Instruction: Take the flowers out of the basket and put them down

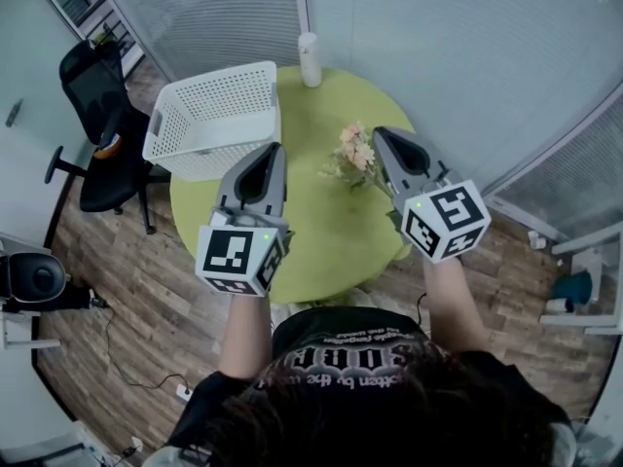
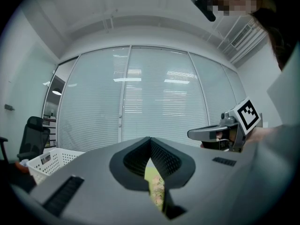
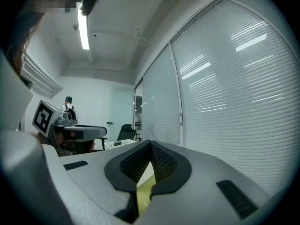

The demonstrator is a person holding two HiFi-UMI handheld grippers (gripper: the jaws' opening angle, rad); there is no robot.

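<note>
We are holding both grippers level over the near side of a round green table, one in each hand, with their marker cubes turned toward us. The left gripper is pointing toward the white mesh basket, which is sitting at the table's far left edge, and its jaws are meeting at the tips with nothing between them. The right gripper is likewise closed and empty, its tips pressing together. The flowers, a small pale pink bunch, are lying on the tabletop outside the basket, to its right, between the two grippers and just beside the right gripper's tip; whether that tip is touching them, we cannot tell. Looking along the left gripper, we are catching a strip of the green tabletop and some of the blossoms through the gap under the closed tips. A white cylinder is standing upright at the table's far edge, near the basket's far right corner. A black office chair is standing on the wooden floor to the left of the table.
</note>
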